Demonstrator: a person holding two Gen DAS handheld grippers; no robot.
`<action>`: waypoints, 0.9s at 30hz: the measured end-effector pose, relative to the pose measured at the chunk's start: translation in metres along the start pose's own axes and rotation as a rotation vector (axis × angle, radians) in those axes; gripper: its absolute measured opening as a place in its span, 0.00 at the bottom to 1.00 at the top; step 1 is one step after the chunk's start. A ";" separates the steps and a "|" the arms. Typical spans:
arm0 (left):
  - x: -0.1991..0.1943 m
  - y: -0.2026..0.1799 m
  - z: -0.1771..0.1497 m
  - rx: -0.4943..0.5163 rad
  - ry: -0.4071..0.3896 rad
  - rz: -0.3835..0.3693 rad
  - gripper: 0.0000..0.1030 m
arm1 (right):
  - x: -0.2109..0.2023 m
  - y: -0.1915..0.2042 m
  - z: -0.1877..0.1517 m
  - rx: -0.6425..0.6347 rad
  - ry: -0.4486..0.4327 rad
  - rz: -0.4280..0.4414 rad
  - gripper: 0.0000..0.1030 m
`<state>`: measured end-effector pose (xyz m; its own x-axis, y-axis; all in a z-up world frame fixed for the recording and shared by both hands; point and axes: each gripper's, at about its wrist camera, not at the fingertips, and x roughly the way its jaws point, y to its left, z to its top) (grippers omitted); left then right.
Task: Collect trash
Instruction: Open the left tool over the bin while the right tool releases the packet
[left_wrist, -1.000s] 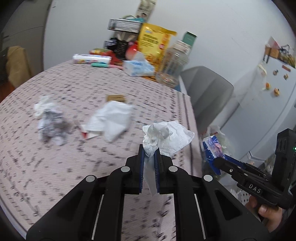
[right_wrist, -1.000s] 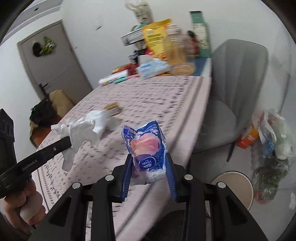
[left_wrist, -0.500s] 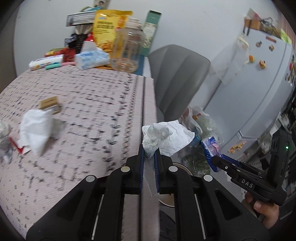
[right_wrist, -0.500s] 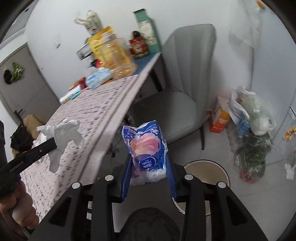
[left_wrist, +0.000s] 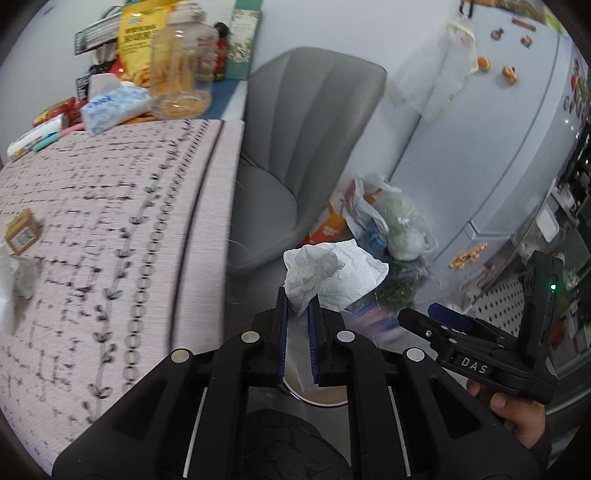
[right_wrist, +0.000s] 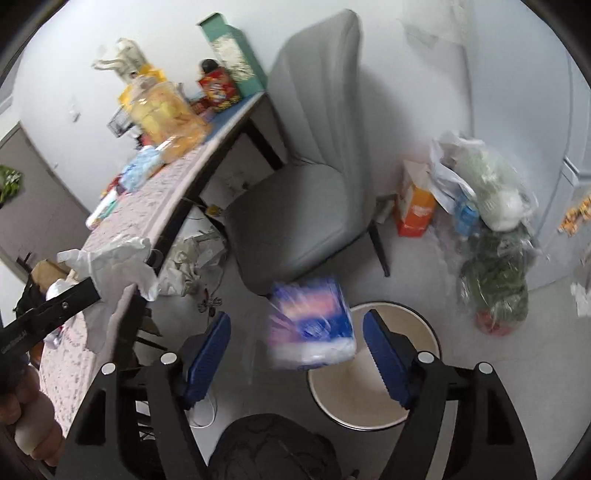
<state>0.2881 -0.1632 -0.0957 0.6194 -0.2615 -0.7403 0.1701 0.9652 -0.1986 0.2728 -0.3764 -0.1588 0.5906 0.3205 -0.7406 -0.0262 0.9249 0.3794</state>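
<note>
Swinging off the table (right_wrist: 155, 206) toward the bin (right_wrist: 373, 384), the right claw (right_wrist: 297, 354) had just spread, dropping the blue tissue packet (right_wrist: 314, 325) above it; the left claw (left_wrist: 298, 343) pinched the crumpled tissue (left_wrist: 325, 273) beside the bin.

Blue tissue packet (right_wrist: 312, 328) motion-blurred; round bin (right_wrist: 373, 398) partly behind it; its print unreadable

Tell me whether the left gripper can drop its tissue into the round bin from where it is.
Probably yes. The left gripper is shut on the crumpled tissue, and the round bin on the floor lies open just below and ahead, with nothing between them except the falling blue packet.
</note>
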 end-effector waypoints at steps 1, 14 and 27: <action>0.005 -0.005 -0.001 0.010 0.009 -0.002 0.10 | 0.001 -0.006 -0.001 0.012 0.003 -0.002 0.71; 0.059 -0.068 -0.010 0.108 0.127 -0.062 0.10 | -0.042 -0.089 -0.014 0.124 -0.049 -0.080 0.71; 0.052 -0.058 -0.012 0.064 0.115 -0.075 0.71 | -0.051 -0.092 -0.019 0.133 -0.054 -0.060 0.71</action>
<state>0.3015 -0.2324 -0.1301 0.5122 -0.3272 -0.7941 0.2636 0.9399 -0.2172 0.2301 -0.4734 -0.1665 0.6308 0.2507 -0.7343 0.1151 0.9057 0.4080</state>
